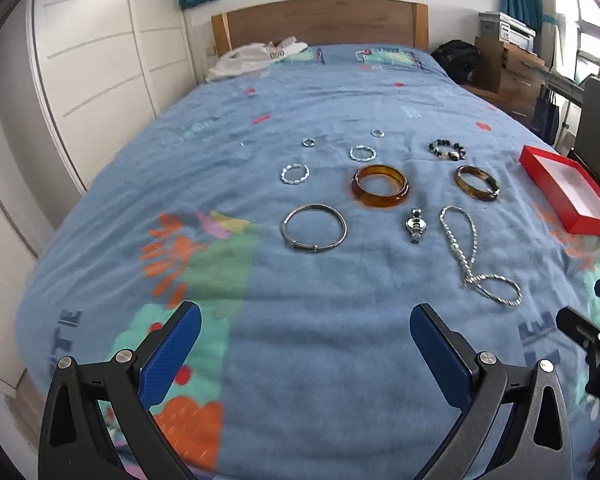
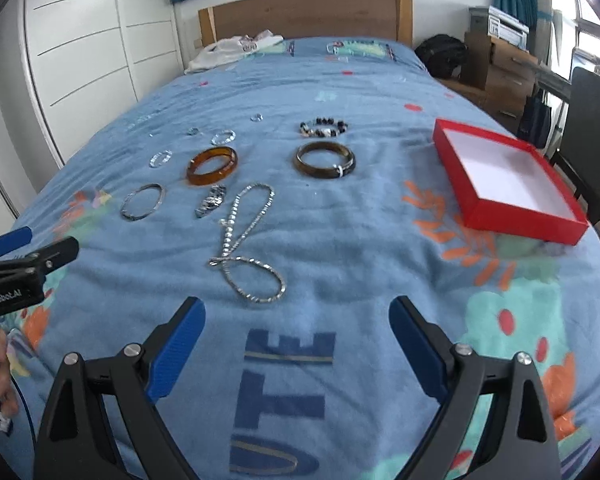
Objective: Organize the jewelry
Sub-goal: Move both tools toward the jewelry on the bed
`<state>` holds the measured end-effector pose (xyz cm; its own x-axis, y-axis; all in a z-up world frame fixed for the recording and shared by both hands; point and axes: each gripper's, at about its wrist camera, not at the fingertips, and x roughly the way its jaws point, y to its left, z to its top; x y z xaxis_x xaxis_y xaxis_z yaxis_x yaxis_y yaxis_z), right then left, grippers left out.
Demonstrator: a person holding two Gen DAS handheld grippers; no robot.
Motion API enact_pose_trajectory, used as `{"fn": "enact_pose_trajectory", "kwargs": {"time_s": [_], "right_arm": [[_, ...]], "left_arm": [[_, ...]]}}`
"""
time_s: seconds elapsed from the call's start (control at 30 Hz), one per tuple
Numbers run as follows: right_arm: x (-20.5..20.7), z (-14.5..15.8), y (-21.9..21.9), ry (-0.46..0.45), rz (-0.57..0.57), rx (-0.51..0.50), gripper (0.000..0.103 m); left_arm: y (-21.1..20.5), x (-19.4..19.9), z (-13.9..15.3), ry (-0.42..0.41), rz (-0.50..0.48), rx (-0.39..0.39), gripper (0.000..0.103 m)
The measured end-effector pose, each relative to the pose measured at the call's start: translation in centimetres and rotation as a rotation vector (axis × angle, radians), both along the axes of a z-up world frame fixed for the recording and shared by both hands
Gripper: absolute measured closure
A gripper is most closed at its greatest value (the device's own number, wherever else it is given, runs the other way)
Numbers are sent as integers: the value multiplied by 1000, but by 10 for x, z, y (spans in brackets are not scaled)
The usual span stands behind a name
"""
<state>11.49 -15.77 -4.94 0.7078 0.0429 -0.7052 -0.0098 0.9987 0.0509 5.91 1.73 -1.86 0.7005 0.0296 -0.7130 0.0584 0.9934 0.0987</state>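
Jewelry lies spread on a blue patterned bedspread [image 1: 320, 288]. An amber bangle [image 1: 380, 186] [image 2: 212, 165], a dark brown bangle [image 1: 477, 183] [image 2: 325, 159], a plain silver bangle [image 1: 314, 228] [image 2: 143, 202], a silver necklace [image 1: 474, 254] [image 2: 246, 244], a small watch [image 1: 414, 224] [image 2: 211, 201], a beaded bracelet [image 1: 446, 149] [image 2: 324, 127] and several small silver rings lie there. An open red box [image 2: 508, 178] [image 1: 568, 188] with a white inside sits to the right. My left gripper [image 1: 305, 332] and right gripper [image 2: 297, 324] are both open and empty, held above the bedspread short of the jewelry.
A wooden headboard [image 1: 320, 20] and a white cloth [image 1: 252, 58] are at the far end. White wardrobe doors [image 1: 92, 52] stand on the left. A black bag [image 2: 444, 54], cardboard boxes [image 2: 496, 60] and a dark chair [image 2: 592, 120] stand on the right.
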Motion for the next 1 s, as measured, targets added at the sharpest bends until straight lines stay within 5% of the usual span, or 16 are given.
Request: {"fn": "enact_pose_trajectory", "kwargs": {"time_s": [0.43, 0.87, 1.0], "right_arm": [[-14, 53, 17, -44, 7, 63, 9], [20, 43, 12, -1, 15, 33, 11], [34, 35, 0, 18, 21, 30, 11]], "left_arm": [[29, -28, 33, -21, 48, -57, 1], [38, 14, 16, 45, 39, -75, 1], [27, 25, 5, 82, 18, -88, 10]]}}
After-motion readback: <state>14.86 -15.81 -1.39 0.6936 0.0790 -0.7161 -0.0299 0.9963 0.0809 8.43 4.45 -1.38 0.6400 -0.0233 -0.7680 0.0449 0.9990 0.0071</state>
